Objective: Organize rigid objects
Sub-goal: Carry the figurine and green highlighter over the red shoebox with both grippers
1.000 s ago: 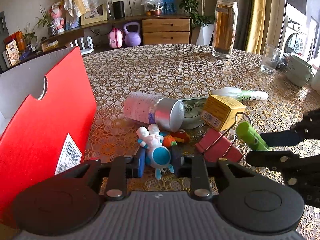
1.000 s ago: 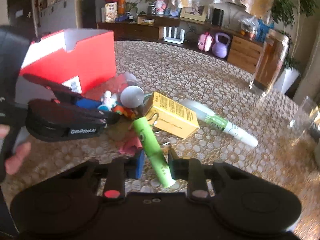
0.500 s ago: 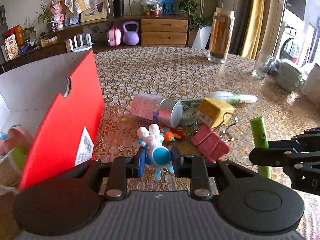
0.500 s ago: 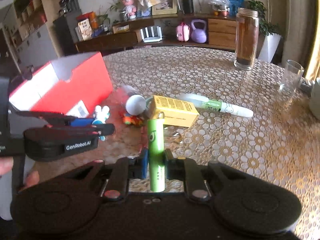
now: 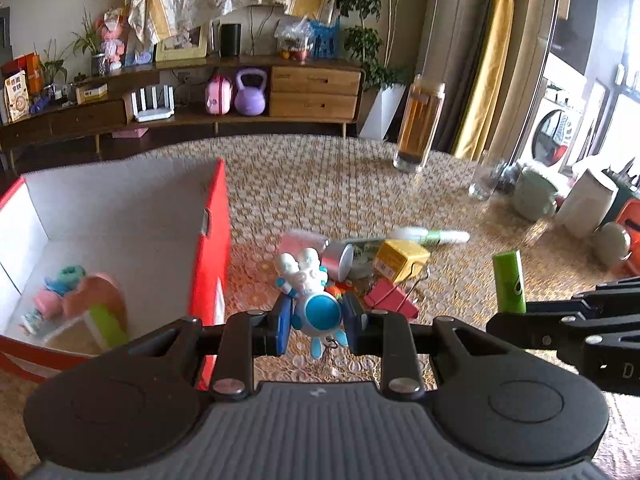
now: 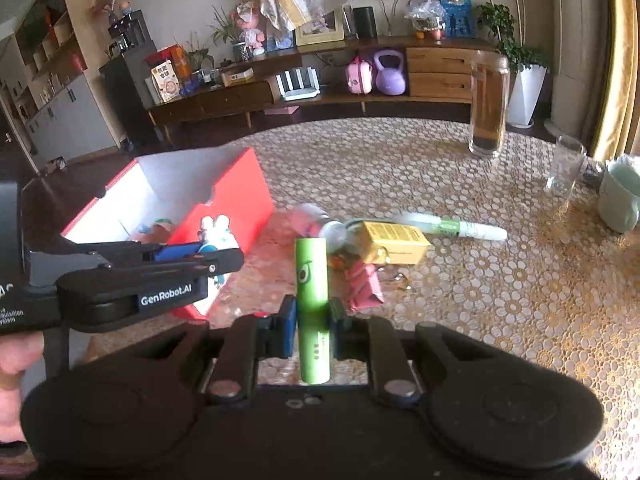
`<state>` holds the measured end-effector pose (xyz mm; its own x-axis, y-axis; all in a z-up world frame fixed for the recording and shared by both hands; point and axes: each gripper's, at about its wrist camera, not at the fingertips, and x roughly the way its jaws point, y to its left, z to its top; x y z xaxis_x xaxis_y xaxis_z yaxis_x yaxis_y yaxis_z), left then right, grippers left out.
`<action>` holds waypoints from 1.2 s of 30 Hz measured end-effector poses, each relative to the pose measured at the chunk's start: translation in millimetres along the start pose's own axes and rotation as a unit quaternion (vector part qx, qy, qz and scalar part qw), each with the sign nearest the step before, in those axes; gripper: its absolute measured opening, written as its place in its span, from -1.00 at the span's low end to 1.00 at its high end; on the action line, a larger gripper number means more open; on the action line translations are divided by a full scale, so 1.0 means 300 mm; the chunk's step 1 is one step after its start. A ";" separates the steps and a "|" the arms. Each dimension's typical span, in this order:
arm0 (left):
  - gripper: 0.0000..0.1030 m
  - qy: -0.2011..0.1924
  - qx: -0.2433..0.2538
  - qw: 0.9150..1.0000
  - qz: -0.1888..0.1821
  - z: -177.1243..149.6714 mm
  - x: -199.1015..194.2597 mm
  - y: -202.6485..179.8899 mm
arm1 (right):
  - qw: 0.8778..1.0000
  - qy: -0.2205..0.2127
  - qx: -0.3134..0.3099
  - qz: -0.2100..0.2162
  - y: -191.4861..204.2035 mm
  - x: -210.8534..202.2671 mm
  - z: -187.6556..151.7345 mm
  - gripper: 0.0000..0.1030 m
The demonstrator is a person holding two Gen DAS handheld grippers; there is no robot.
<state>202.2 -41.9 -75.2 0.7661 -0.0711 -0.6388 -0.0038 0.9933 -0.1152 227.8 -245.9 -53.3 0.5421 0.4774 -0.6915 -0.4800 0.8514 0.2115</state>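
My left gripper is shut on a white and blue astronaut toy, held in the air just right of the open red box. My right gripper is shut on an upright green tube with a face printed on it. That green tube also shows at the right of the left wrist view. From the right wrist view, the left gripper with the astronaut toy hangs over the near corner of the red box. Several toys lie inside the box.
On the patterned tablecloth lies a pile: a pink bottle with silver cap, a yellow carton, a pink binder clip, a white and green marker. A tall amber jar, a glass and a green mug stand behind.
Both grippers have risen with their objects, so the table pile looks farther away. The red box's inside has come into view. The green tube has turned from slanted to upright.
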 end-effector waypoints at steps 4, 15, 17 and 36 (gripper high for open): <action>-0.49 -0.003 -0.003 1.000 -0.017 0.043 -0.078 0.039 | 1.000 -0.007 -0.006 -0.004 0.071 -0.038 0.029 -0.69; -0.49 -0.011 0.004 1.000 -0.029 0.136 -0.230 0.168 | 1.000 -0.015 -0.014 -0.003 0.239 -0.065 0.106 -0.69; -0.49 -0.011 0.003 1.000 -0.027 0.152 -0.243 0.202 | 1.000 -0.018 -0.020 0.003 0.271 -0.062 0.121 -0.69; -0.49 0.003 -0.017 0.999 0.032 0.215 -0.290 0.585 | 0.996 -0.003 -0.076 0.035 0.571 0.142 0.254 -0.69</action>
<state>176.3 144.3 9.3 0.7595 -0.0082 -0.6505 -0.0746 0.9922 -0.0997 221.2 -63.2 5.9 0.5069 0.5364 -0.6747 -0.6160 0.7730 0.1517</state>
